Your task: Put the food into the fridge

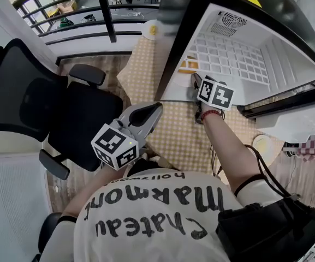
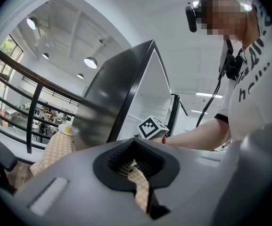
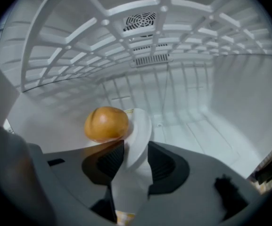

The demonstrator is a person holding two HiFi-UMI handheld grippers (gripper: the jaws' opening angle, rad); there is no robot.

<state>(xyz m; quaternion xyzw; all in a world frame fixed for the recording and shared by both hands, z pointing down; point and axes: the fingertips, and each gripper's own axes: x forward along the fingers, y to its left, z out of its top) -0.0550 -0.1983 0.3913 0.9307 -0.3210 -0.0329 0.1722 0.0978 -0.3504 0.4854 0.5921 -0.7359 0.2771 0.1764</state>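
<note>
Daylight fills the head view evenly. The white inside of the fridge (image 1: 239, 53) is bright almost to washing out, while the black chair (image 1: 31, 97) swallows detail. The railing (image 1: 86, 10) bows along the top edge from the wide lens. In the left gripper view round ceiling lamps (image 2: 90, 62) flare white, the window (image 2: 4, 51) at left glows, and the corners go dark. The left gripper (image 2: 136, 166), close to the lens, is soft. In the right gripper view the light is soft and cool. The shelf grid (image 3: 126, 32) curves strongly and throws faint shadows on the wall. The bun (image 3: 106, 124) is fairly sharp, and the right gripper (image 3: 136, 159) blurs into dark corners.
</note>
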